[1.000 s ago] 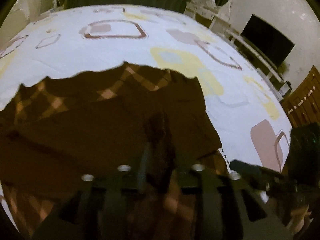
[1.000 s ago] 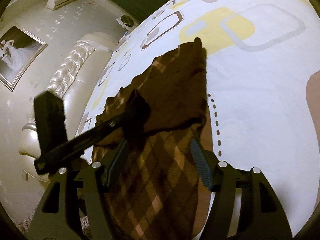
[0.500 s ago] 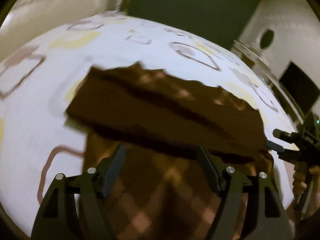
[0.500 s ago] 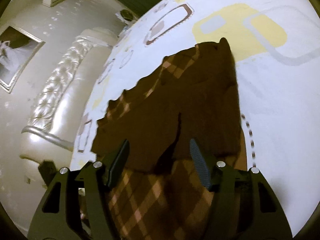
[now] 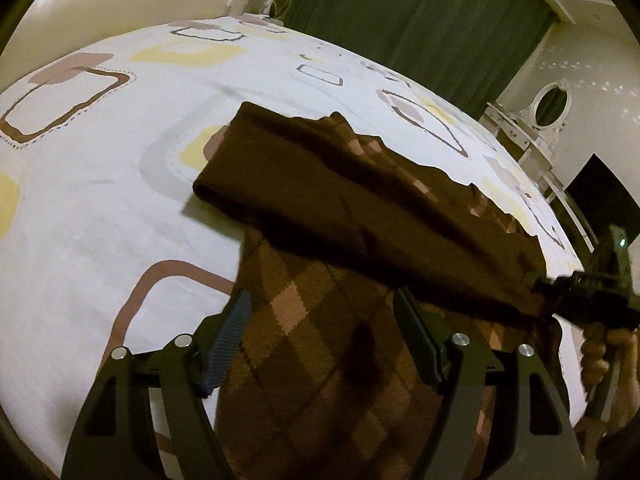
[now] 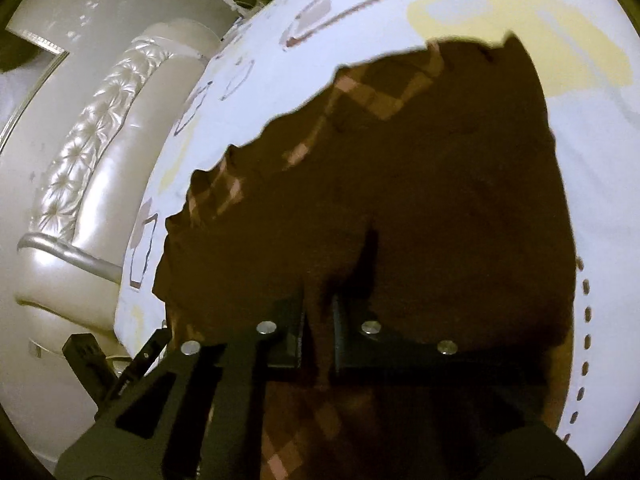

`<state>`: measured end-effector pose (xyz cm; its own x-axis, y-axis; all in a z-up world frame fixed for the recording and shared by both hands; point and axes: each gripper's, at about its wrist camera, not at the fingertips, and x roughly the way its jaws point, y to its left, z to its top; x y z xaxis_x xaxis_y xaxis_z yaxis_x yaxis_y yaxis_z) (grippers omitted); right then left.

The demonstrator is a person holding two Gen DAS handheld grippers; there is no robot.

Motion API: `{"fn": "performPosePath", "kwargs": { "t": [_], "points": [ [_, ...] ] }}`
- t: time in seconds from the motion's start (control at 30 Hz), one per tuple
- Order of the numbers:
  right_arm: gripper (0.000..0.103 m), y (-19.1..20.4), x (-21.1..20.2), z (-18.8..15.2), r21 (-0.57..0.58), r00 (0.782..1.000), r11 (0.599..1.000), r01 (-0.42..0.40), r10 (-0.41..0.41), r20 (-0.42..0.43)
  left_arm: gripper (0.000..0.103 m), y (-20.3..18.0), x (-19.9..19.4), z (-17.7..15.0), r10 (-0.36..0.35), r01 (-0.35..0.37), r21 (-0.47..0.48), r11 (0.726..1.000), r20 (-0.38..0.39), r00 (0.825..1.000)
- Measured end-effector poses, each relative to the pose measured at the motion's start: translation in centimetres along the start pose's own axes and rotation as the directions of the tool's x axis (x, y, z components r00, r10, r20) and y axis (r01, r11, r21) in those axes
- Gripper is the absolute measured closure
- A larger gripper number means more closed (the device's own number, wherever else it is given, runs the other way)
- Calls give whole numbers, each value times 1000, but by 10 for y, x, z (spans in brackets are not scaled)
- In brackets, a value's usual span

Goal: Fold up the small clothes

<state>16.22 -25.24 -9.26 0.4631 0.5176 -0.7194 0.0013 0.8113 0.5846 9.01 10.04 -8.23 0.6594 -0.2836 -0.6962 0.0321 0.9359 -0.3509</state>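
- Left wrist view: I see one brown garment with a diamond pattern. It lies on the bed sheet, and its top part is folded over and lifted at one end.
- My left gripper is wide open and holds nothing. The brown cloth lies between and under its two fingers.
- My right gripper shows at the right edge of this view, pinching the raised end of the cloth.
- Right wrist view: my right gripper has its two fingers nearly together, with a bit of the brown cloth squeezed between them. The garment fills most of this view.
- The sheet is white with brown, yellow and grey squares.
- I count one shiny cream headboard, one green curtain, one round mirror and one dark screen by the wall.
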Motion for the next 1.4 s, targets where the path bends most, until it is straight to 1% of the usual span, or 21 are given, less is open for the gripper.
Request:
{"fn": "performPosePath", "kwargs": {
  "t": [0.07, 0.17, 0.23, 0.3, 0.37, 0.4, 0.5, 0.6, 0.7, 0.77, 0.83, 0.9, 1.0, 1.07, 1.17, 1.3, 1.33, 1.4],
  "points": [
    [97, 12, -11, 5, -50, 999, 999, 16, -13, 46, 30, 1, 1, -2, 4, -4, 14, 1000, 4, 1000],
    [97, 26, -38, 17, -93, 992, 996, 5, 7, 126, 30, 0, 1, -3, 6, -7, 24, 1000, 12, 1000],
    [97, 27, -50, 23, -108, 987, 994, 20, -2, 161, 30, 1, 0, -3, -2, 2, 16, 1000, 19, 1000],
    [97, 18, -61, 29, -109, 983, 993, 36, -15, 185, 30, 3, -1, -3, -10, 10, 6, 1000, 21, 1000],
    [97, 5, -61, 33, -85, 984, 995, 54, -38, 176, 30, 4, -1, -2, -16, 16, -7, 1000, 21, 1000],
    [97, -8, -58, 34, -64, 984, 995, 82, -71, 166, 30, 4, -2, -1, -15, 16, -12, 1000, 22, 1000],
    [97, -31, -44, 32, -32, 983, 991, 129, -124, 136, 30, 2, -11, 7, -10, 11, -18, 1000, 51, 999],
    [97, -51, -33, 30, 4, 981, 988, 153, -153, 116, 30, 1, -16, 27, -41, 44, -37, 998, 83, 996],
    [97, -58, -27, 29, 17, 983, 989, 148, -148, 110, 30, -2, -7, 47, -39, 42, -33, 999, 82, 996],
    [97, -58, -26, 30, 11, 983, 989, 147, -147, 113, 30, -9, 5, 64, -31, 32, -3, 999, 83, 996],
    [95, -59, -26, 30, 14, 985, 991, 135, -136, 109, 30, -12, 19, 75, -18, 17, 14, 1000, 62, 998],
    [89, -62, -29, 31, 28, 990, 995, 97, -100, 103, 30, -12, 33, 81, -2, 1, 24, 1000, 29, 1000],
    [83, -68, -42, 37, 32, 989, 997, 66, -70, 132, 30, -11, 49, 83, 32, -31, 58, 998, -13, 999],
    [81, -70, -46, 44, 32, 987, 997, 67, -71, 143, 30, -9, 55, 80, 44, -42, 72, 996, -31, 999],
    [80, -71, -41, 56, 22, 990, 998, 59, -62, 124, 30, -3, 59, 76, 57, -54, 72, 996, -41, 998],
    [80, -72, -29, 65, 12, 993, 997, 70, -71, 97, 30, 4, 64, 73, 62, -59, 52, 997, -54, 997],
    [81, -73, -27, 67, 14, 993, 998, 66, -67, 95, 30, 5, 65, 73, 68, -65, 52, 997, -54, 996],
    [99, -71, -27, 68, -3, 991, 997, 75, -74, 112, 30, 6, 66, 72, 77, -74, 59, 995, -54, 996]
  ]
}}
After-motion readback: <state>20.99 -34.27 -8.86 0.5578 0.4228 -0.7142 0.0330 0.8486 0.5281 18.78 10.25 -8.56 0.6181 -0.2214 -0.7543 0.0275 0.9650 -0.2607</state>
